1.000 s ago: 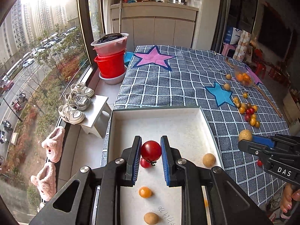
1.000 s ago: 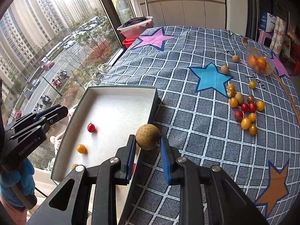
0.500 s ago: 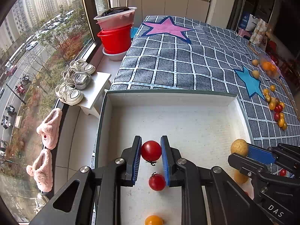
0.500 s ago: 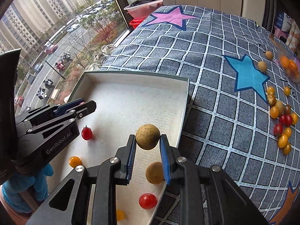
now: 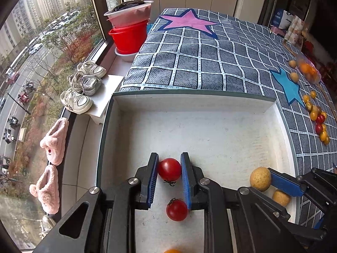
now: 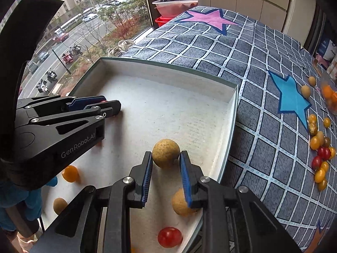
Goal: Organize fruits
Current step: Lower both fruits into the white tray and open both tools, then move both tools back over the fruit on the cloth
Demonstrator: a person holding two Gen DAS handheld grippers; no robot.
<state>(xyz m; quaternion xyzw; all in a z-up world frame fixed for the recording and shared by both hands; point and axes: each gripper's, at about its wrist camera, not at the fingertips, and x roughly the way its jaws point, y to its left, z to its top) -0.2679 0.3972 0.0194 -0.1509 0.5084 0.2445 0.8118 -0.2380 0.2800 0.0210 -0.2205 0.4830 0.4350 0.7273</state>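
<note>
My left gripper (image 5: pixel 169 169) is shut on a red tomato (image 5: pixel 169 169) and holds it low over the white box (image 5: pixel 189 102). It shows at the left of the right wrist view (image 6: pixel 109 107). My right gripper (image 6: pixel 166 158) is shut on a round tan fruit (image 6: pixel 166 156), held over the box near its right wall (image 6: pixel 230 130). It also shows in the left wrist view (image 5: pixel 261 179). In the box lie another red tomato (image 5: pixel 177 209), a tan fruit (image 6: pixel 182 203), an orange tomato (image 6: pixel 70 174), a small tan fruit (image 6: pixel 60 205) and a red tomato (image 6: pixel 169 237).
The box sits on a checked blue cloth with stars (image 5: pixel 210 59). Several loose orange, yellow and red small fruits (image 6: pixel 320 147) lie on the cloth at right, by a clear bag of oranges (image 5: pixel 308 71). Red and pink tubs (image 5: pixel 128 31) and shoes (image 5: pixel 84 88) stand by the window.
Both grippers have moved forward and lower over the box with their fruits still held. The right gripper's tan fruit has come further inside the box's right wall.
</note>
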